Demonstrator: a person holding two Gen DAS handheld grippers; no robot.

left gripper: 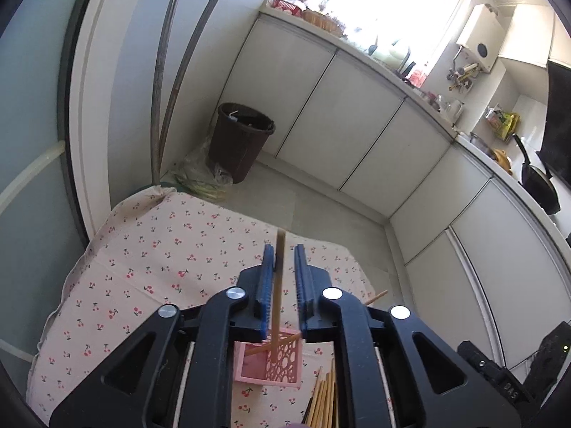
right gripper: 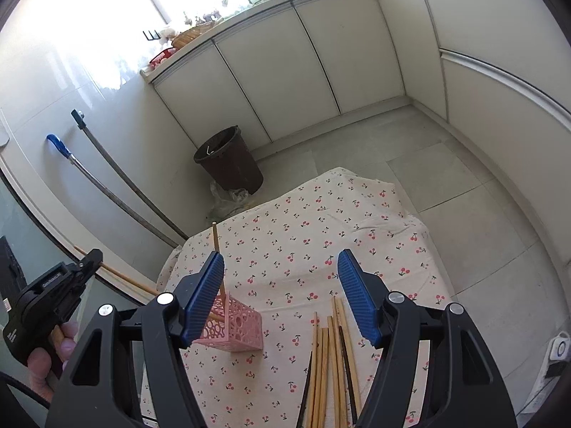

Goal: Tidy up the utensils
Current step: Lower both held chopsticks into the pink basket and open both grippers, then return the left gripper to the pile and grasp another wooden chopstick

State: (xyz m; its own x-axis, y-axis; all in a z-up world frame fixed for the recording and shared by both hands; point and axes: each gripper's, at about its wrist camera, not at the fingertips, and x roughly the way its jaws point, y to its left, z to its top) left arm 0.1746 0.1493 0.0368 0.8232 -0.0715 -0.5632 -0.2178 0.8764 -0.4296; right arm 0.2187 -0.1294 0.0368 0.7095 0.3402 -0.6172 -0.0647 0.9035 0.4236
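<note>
A pink perforated holder [left gripper: 267, 363] [right gripper: 232, 331] stands on the cherry-print tablecloth [left gripper: 150, 249] [right gripper: 303, 235]. My left gripper [left gripper: 284, 260] hovers above it, jaws slightly apart around a wooden chopstick [left gripper: 279, 285] whose lower end is inside the holder; another chopstick [left gripper: 278, 344] leans in it. Several chopsticks [right gripper: 332, 356] [left gripper: 323, 399] lie loose on the cloth to the right. My right gripper [right gripper: 282, 267] is open and empty above them. The left gripper shows at the left in the right wrist view [right gripper: 89, 260].
A dark bin [left gripper: 239, 139] [right gripper: 228, 160] stands on the floor beyond the table with a plastic bag [left gripper: 203, 178] beside it. Two mop handles [left gripper: 171, 82] lean against the wall. White cabinets [left gripper: 339, 125] line the far side.
</note>
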